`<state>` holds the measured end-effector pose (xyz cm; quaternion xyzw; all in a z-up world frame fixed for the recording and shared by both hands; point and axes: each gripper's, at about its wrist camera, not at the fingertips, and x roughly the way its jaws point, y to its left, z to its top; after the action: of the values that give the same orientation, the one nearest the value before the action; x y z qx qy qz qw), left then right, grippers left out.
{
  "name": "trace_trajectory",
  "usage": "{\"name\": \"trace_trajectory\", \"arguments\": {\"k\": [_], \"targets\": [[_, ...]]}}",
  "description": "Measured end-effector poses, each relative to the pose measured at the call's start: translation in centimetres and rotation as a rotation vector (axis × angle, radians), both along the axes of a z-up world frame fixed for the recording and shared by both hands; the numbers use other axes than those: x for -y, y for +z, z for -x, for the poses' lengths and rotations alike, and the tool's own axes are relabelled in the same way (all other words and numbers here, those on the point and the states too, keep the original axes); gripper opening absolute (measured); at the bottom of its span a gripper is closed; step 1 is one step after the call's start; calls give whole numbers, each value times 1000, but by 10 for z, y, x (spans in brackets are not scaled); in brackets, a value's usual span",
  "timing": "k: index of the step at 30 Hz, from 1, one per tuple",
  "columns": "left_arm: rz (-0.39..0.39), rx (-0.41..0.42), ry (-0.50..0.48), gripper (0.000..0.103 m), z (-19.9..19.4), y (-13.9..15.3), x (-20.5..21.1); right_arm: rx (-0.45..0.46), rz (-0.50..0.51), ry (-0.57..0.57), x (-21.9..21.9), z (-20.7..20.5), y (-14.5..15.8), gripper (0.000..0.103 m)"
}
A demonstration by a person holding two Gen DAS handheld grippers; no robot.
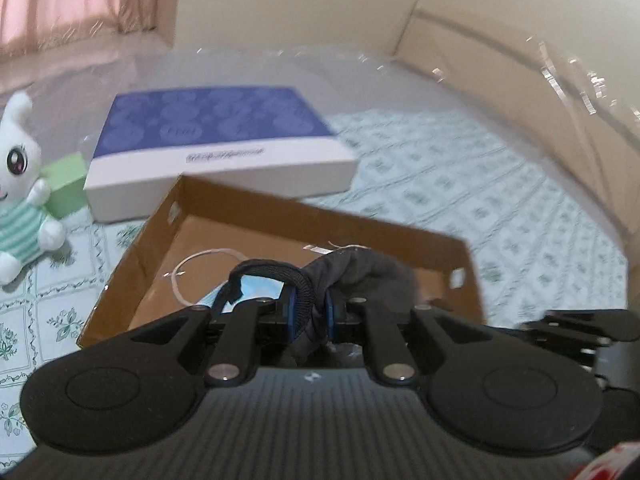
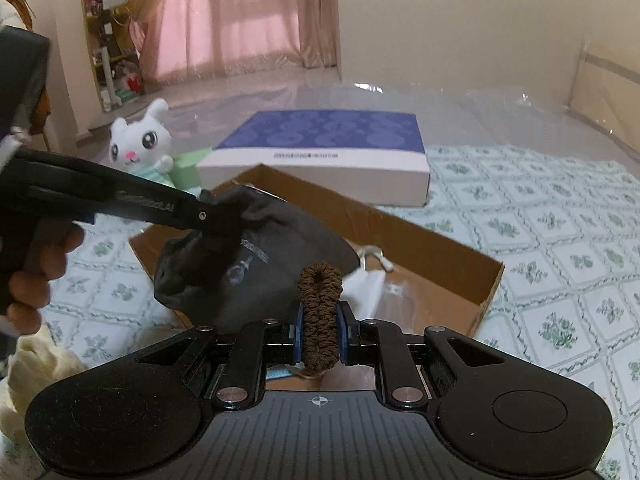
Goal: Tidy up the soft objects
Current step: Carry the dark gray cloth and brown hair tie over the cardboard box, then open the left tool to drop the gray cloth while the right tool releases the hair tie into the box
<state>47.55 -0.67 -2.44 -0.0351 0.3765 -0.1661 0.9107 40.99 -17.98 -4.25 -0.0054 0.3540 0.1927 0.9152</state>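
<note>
Soft objects are partly gathered: a pale blue face mask with a white ear loop already lies inside the shallow brown cardboard box on the patterned bedsheet. Over that box, the left gripper is clenched on a dark grey fabric pouch, and the right gripper pinches a brown fuzzy hair scrunchie. Both await dropping in; the white plush rabbit sits outside, beyond the box.
</note>
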Motion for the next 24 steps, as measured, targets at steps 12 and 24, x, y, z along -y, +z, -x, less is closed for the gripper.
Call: {"name": "trace_trajectory", "arguments": {"k": [12,24], "targets": [[-119,-47,79,21,-38,-44,-24,-31,13,-23,0,-13,-22,17],[-92,-32,94,55,-50,-30,-39,-29,14,-67,9,-17,-26,17]]}}
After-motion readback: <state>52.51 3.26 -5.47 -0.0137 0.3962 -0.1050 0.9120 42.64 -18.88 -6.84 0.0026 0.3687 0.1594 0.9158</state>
